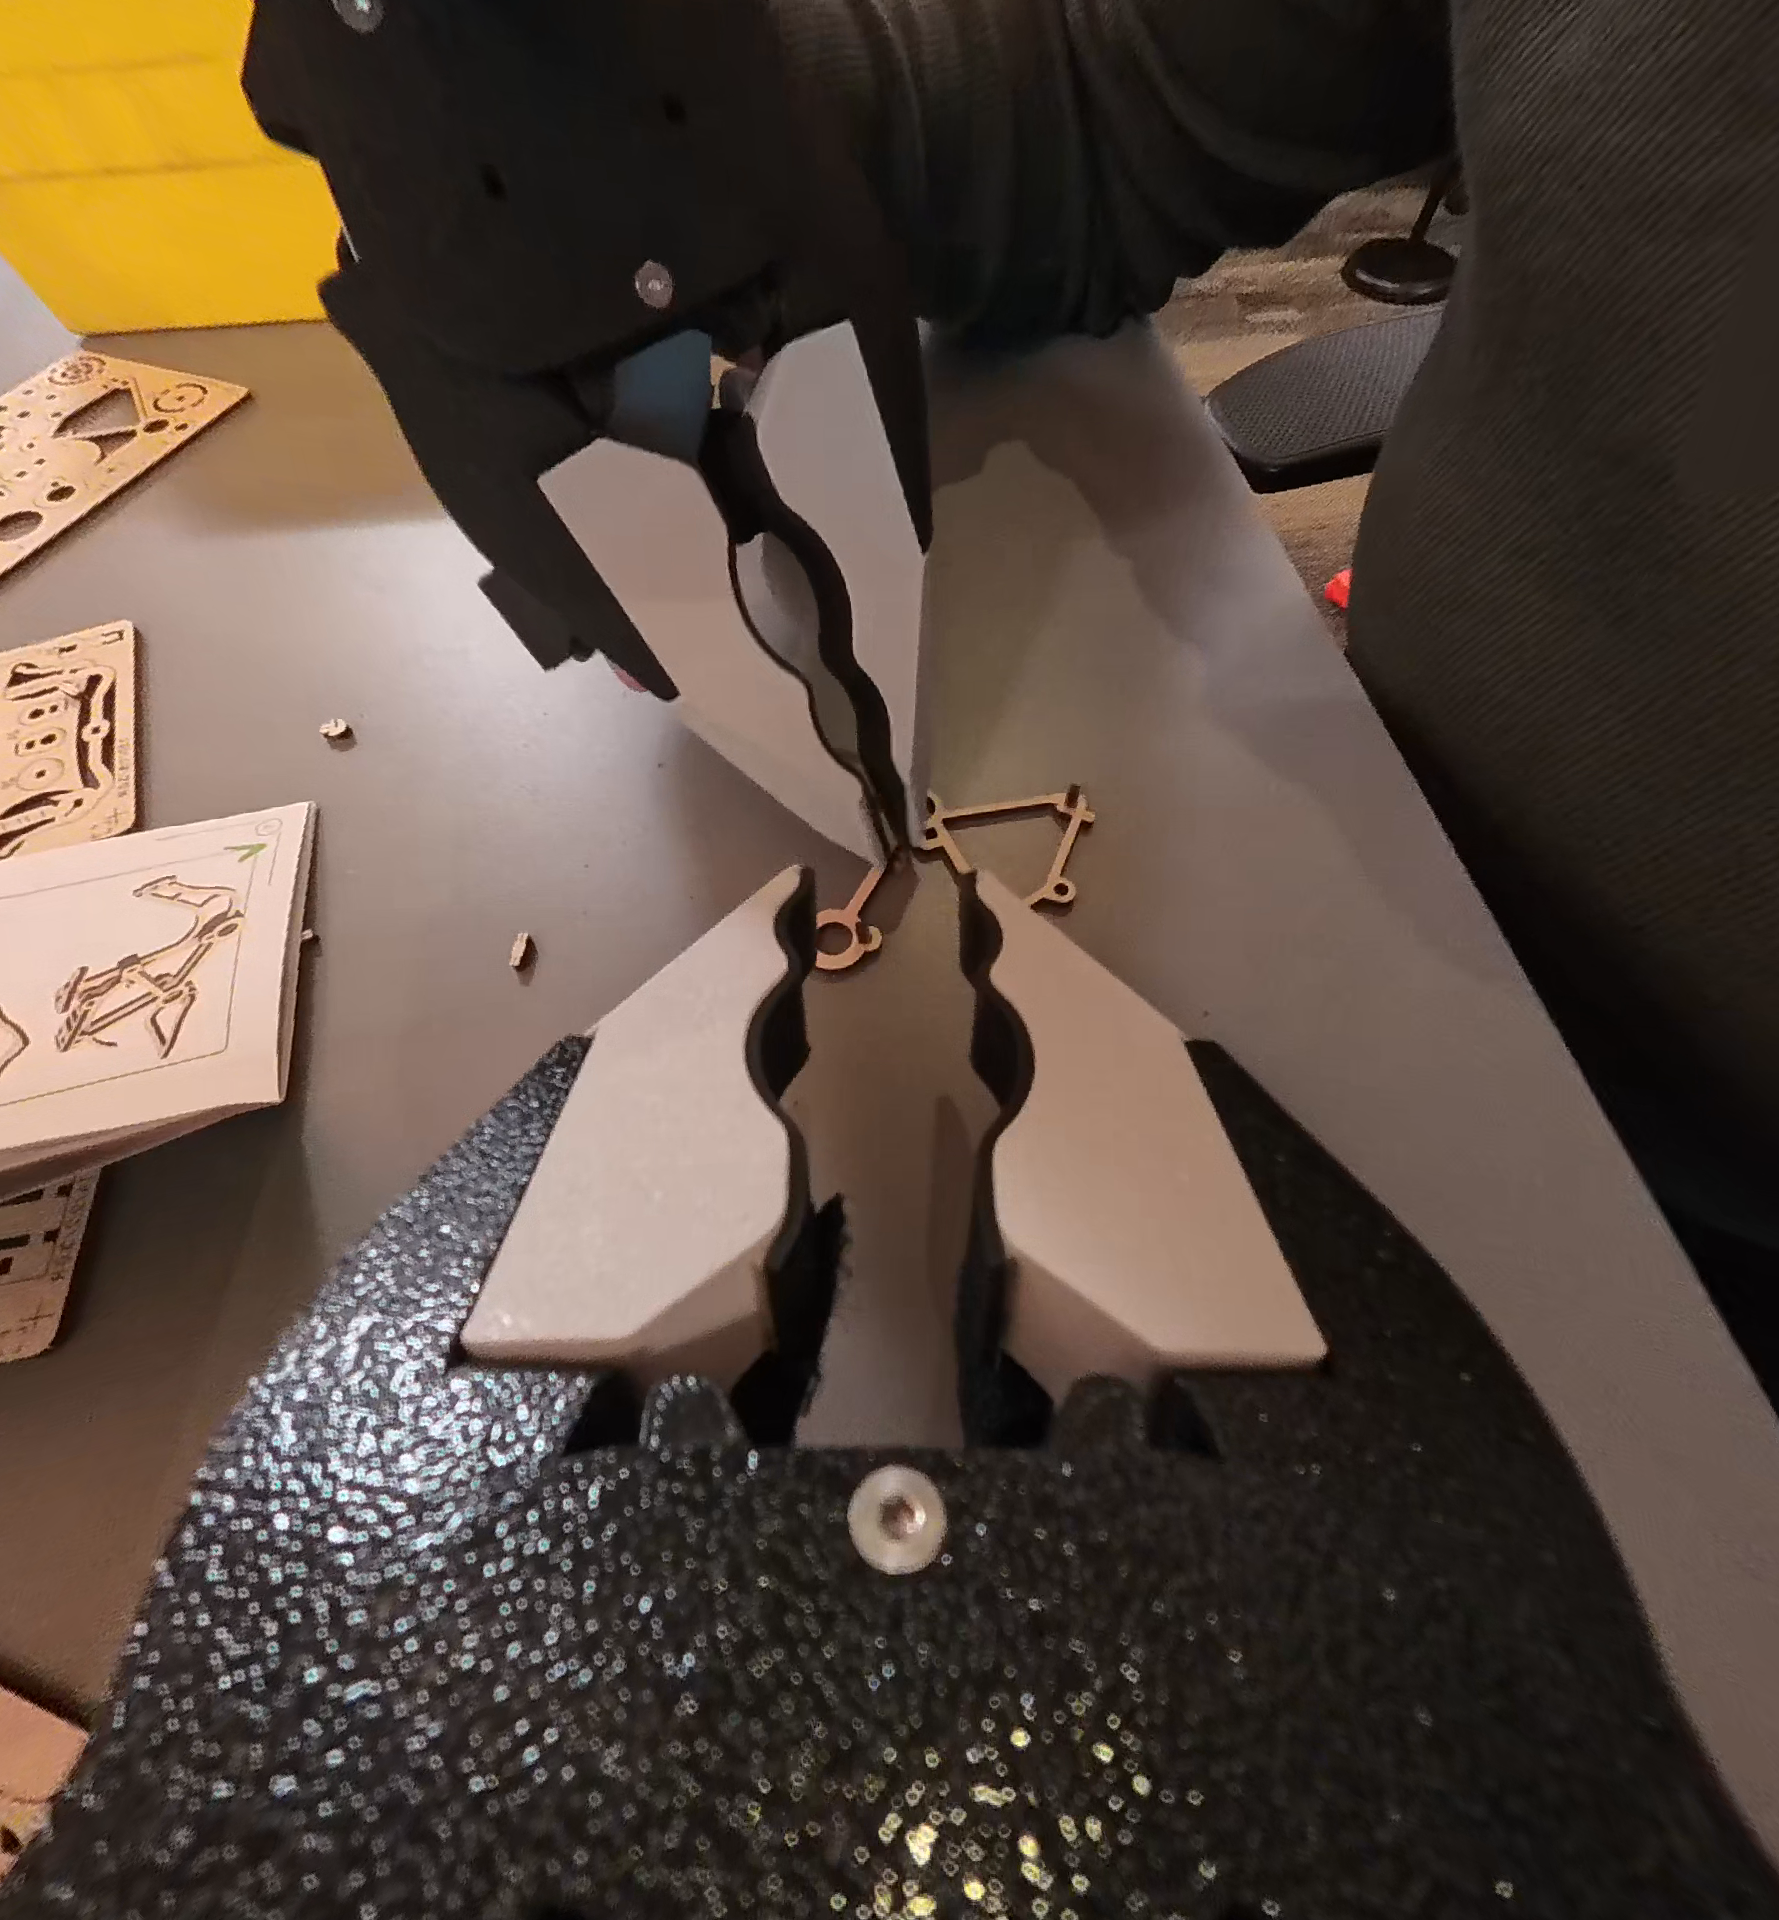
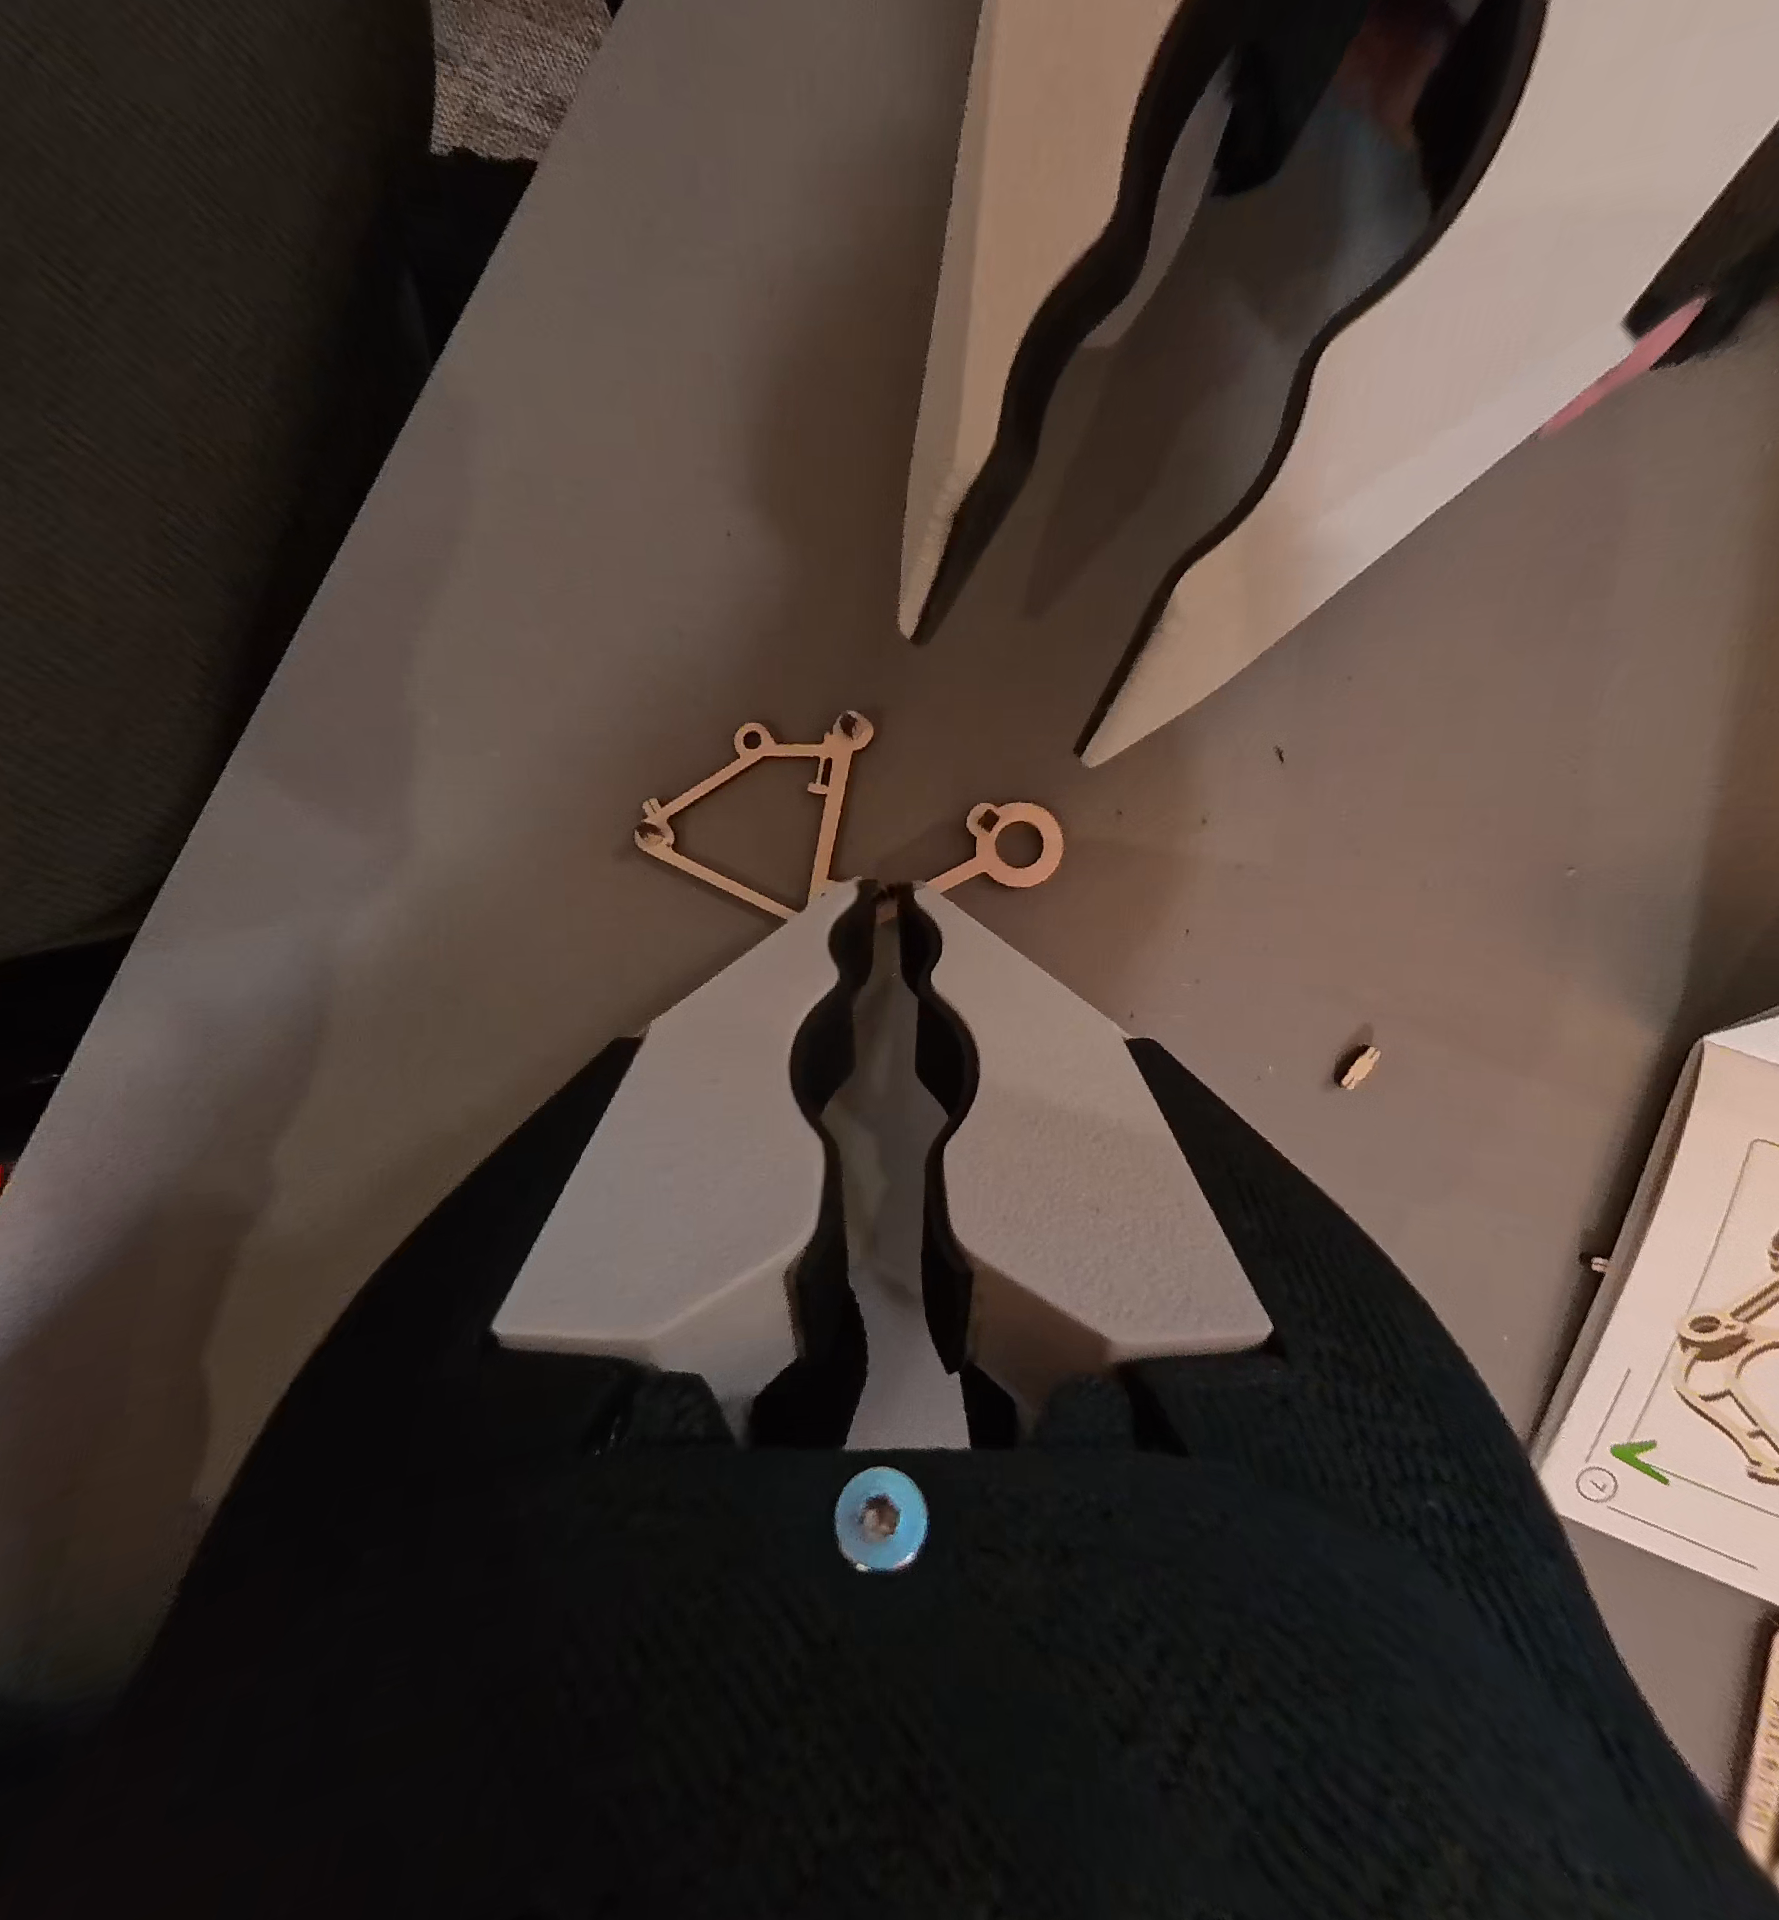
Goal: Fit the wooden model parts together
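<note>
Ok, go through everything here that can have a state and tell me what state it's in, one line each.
Left gripper: open, nothing between its fingers.
Right gripper: fingertips closed together at the wooden frame piece's joint.
Wooden frame piece: lying flat on the table, ring end free.
Instruction booklet: open, lying on the table.
Wooden part sheets: flat, several parts already punched out.
Small loose pegs: lying apart on the table.

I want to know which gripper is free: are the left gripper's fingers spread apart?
Yes: the left gripper has a wide gap between its fingers, with only the wooden frame's ring end lying there.
</note>
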`<action>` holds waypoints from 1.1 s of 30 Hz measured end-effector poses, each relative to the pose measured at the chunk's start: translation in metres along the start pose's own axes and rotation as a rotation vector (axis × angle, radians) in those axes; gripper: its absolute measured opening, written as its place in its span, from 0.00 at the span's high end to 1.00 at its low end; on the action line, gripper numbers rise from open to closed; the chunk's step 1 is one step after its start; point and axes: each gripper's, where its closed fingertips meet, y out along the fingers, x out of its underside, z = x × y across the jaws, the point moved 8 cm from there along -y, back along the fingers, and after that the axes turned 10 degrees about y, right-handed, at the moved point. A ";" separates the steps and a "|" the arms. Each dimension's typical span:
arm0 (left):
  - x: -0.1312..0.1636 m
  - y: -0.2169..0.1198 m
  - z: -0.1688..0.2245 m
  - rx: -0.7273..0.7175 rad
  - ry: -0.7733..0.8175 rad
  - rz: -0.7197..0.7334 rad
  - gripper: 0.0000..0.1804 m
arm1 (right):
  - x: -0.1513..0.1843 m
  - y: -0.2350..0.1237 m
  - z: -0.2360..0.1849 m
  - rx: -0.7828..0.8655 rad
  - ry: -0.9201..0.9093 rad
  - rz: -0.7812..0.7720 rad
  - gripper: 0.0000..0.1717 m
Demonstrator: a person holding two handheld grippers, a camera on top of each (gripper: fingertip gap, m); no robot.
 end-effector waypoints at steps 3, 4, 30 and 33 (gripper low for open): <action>0.002 0.002 0.000 0.000 -0.002 -0.007 0.86 | 0.001 -0.002 0.002 0.028 -0.018 0.013 1.00; 0.002 0.002 0.000 0.001 -0.004 -0.007 0.86 | 0.000 -0.002 0.003 0.029 -0.017 0.022 1.00; 0.015 0.001 -0.005 -0.019 0.015 -0.018 0.87 | -0.002 0.010 0.004 -0.044 0.072 0.098 0.99; 0.012 -0.003 -0.007 -0.059 0.035 0.041 0.87 | 0.003 0.005 0.006 0.020 0.035 0.159 0.99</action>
